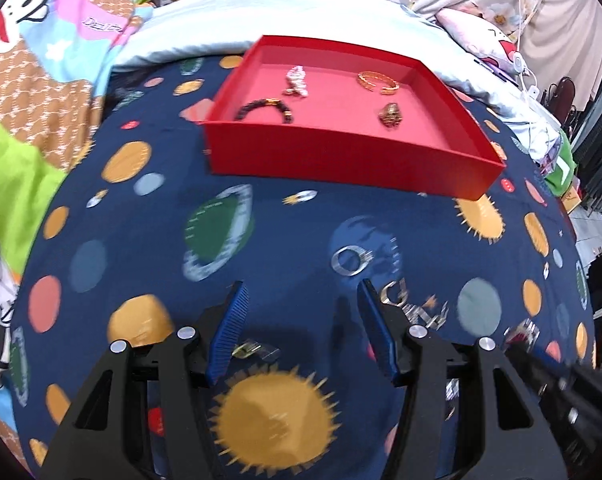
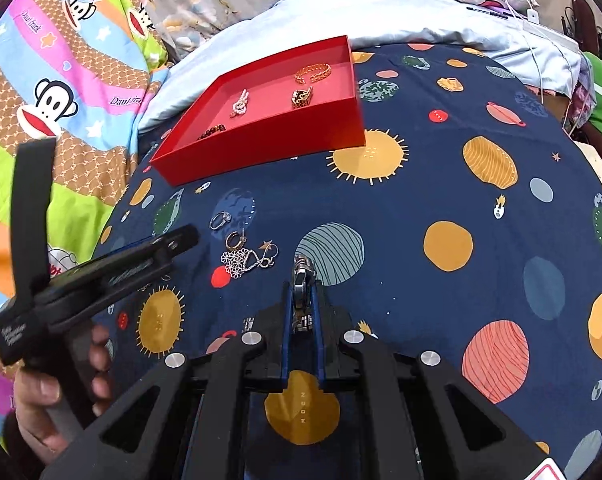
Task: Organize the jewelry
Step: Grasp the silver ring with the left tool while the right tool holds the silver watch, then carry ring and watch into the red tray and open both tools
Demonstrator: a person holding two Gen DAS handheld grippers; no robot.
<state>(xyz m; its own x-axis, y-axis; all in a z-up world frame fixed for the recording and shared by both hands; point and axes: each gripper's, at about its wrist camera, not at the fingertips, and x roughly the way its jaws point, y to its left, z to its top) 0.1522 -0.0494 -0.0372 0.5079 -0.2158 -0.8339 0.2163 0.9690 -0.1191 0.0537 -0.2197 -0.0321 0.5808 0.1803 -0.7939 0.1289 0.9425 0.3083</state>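
Observation:
A red tray on the space-print bedspread holds a dark bead bracelet, a pearl piece, a gold cuff and a gold ring piece. My left gripper is open and empty, low over the cloth. A silver ring, a gold earring and a flower-chain piece lie just beyond it. A small clasp lies under its left finger. My right gripper is shut on a silver metal-link piece.
The left gripper and the hand holding it show at the left of the right wrist view. A colourful monkey-print quilt lies to the left, a pale blue blanket behind the tray, and pillows and cables at the back right.

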